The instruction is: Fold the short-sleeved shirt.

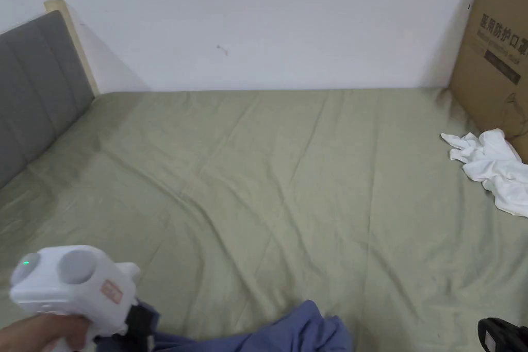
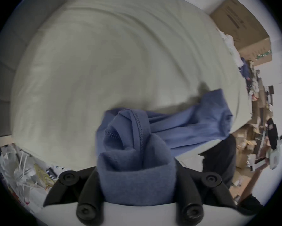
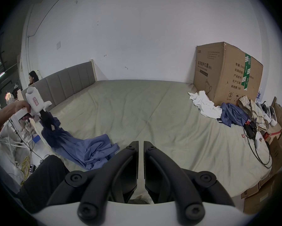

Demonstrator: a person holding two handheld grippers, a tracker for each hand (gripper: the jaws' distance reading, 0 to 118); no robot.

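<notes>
Short-sleeved shirt (image 3: 88, 149), blue and crumpled, lies in a heap at the near edge of a bed (image 1: 289, 172) covered with an olive sheet. One bunched end is lifted and clamped in the left gripper (image 2: 136, 169), whose jaws press the fabric from both sides; the left gripper view shows a stitched hem rolled up inside the wad. A hand (image 3: 22, 106) holds this white gripper at the left side of the bed. The right gripper (image 3: 141, 145) hovers over the near edge just beside the heap, its jaws nearly closed on nothing.

The shirt is not yet spread flat, so folding appears not to have begun. The risk, as I judge it: the left jaws hold a thick wad rather than a single edge, so pulling could drag several layers together and leave the shirt twisted. Part of it seems to hang off the bed edge and could slide to the floor if released.

A white garment (image 1: 490, 167) lies well apart by a cardboard box (image 1: 495, 49).
</notes>
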